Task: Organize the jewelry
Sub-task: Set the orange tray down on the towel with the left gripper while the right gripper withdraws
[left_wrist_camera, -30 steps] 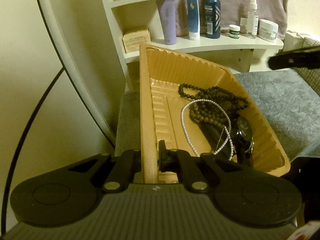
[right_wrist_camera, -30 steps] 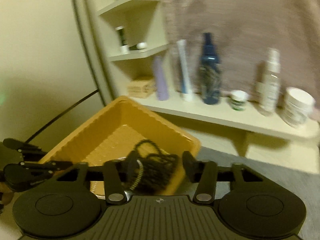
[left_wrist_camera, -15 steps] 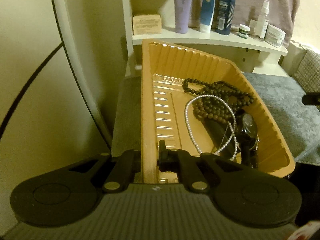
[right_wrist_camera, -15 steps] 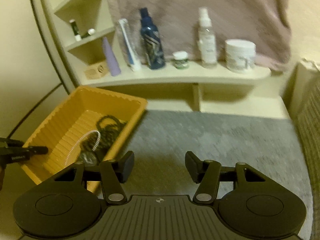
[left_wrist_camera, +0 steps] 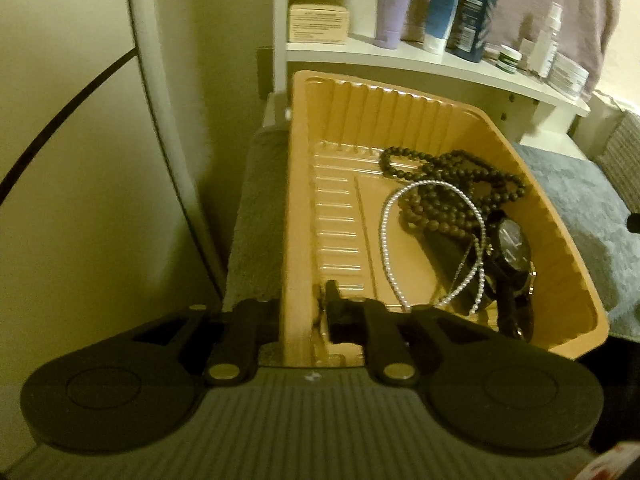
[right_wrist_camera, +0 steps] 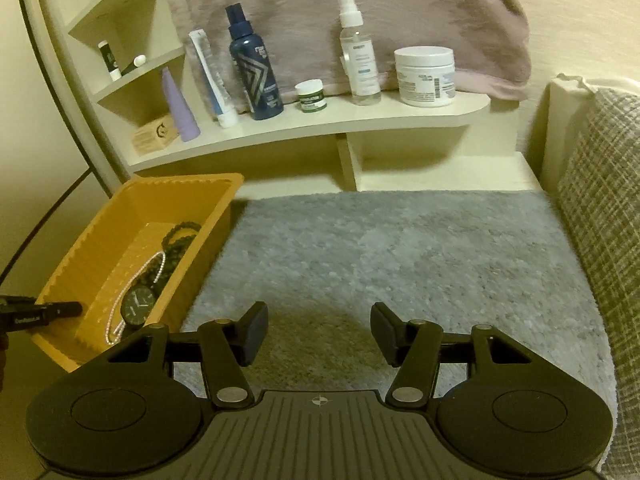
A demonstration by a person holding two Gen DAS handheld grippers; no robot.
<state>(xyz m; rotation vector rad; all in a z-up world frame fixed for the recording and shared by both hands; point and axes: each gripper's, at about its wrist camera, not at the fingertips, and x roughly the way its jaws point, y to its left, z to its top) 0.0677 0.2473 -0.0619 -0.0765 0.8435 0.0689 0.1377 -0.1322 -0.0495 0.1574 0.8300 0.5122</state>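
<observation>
Left gripper (left_wrist_camera: 302, 308) pinches tray (left_wrist_camera: 400, 104), seemingly lengthwise shelfward.

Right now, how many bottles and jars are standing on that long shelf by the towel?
7: purple bottle, white tube, dark blue bottle, little green jar, clear spray bottle, big white jar, all left to right, plus a small pale one half-hidden behind the spray.

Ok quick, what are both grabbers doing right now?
Left gripper: shut on the orange tray wall.
Right gripper: open, empty, above the grey mat.
</observation>
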